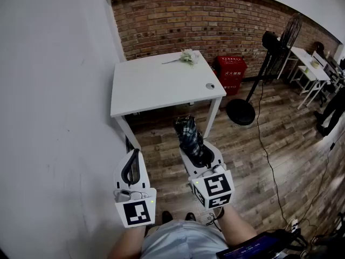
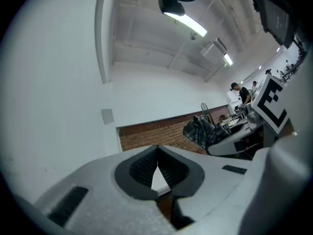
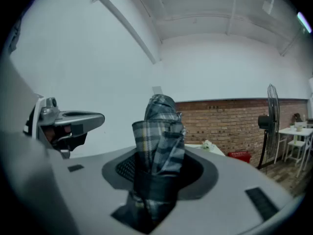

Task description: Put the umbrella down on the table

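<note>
A folded dark plaid umbrella (image 1: 189, 135) sticks out forward from my right gripper (image 1: 197, 151), whose jaws are shut on its lower part. In the right gripper view the umbrella (image 3: 159, 131) stands up between the dark pads (image 3: 122, 168) and fills the gap. Ahead stands the white table (image 1: 156, 88), and the umbrella's tip hangs over the floor just short of its near edge. My left gripper (image 1: 132, 168) is held beside the right one, close to the white wall. Its jaws (image 2: 157, 154) meet at the tips with nothing in them.
A small bunch of white flowers (image 1: 187, 56) lies at the table's far edge and a small round thing (image 1: 210, 86) near its right edge. A red crate (image 1: 232, 73), a standing fan (image 1: 241, 111) and a floor cable are to the right. White desks (image 1: 308, 63) stand further right.
</note>
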